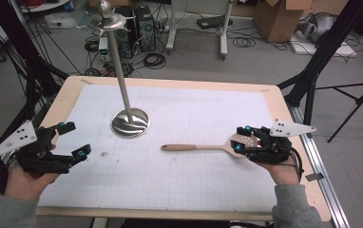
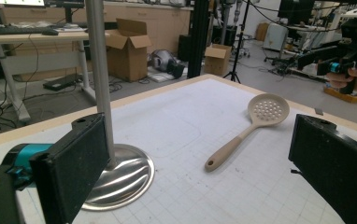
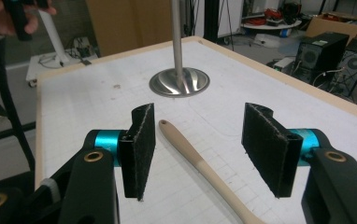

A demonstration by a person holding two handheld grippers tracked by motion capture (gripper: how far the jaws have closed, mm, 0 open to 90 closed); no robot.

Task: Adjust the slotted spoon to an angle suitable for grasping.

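Slotted spoon (image 1: 203, 147) lies flat on the white gridded mat (image 1: 179, 185), its beige handle pointing toward the steel stand base (image 1: 130, 123) and its perforated head at the right side of the table, under my right gripper (image 1: 241, 138). Looking along that gripper's own jaws, I see the handle (image 3: 200, 168) running up between the two black pads (image 3: 139, 149), with clear space on either side of it; the pads are apart and do not press on it. From the high view the right gripper sits directly over the spoon's head, the person's right hand (image 1: 279, 168) wrapped around its body. My left gripper (image 1: 75, 140) rests at the left edge of the mat, well apart from the spoon, with its jaws spread wide and nothing between them; through them I see the stand's round base (image 2: 120, 179), its upright pole (image 2: 99, 70) and, farther off, the spoon's holed head (image 2: 268, 109). The pole carries a small dish-shaped top (image 1: 107, 19) high above the table.
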